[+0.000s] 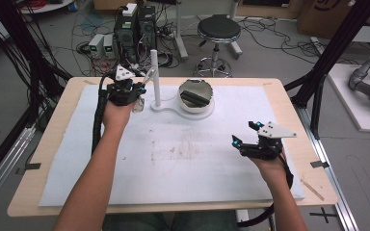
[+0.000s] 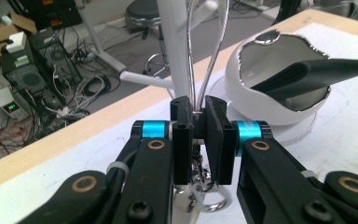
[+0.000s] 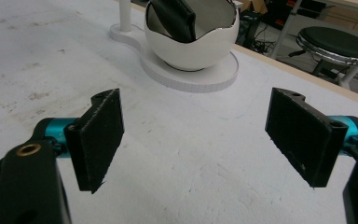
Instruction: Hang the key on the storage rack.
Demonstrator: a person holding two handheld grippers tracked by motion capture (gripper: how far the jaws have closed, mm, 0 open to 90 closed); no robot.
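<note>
tongs (image 2: 200, 70) sit pinched shut in the left gripper (image 2: 198, 140), arms squeezed together beside the post (image 1: 155, 77). beyond, the bowl (image 2: 261, 102) holds a black tool. if the thin grip slips, they could spring open and drop.

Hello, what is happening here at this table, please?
A person works with two hand-held grippers. The left gripper is shut on a thin metal wire loop, beside the white post of a stand. The white bowl nearby holds a black object. The right gripper is open above the white mat.
</note>
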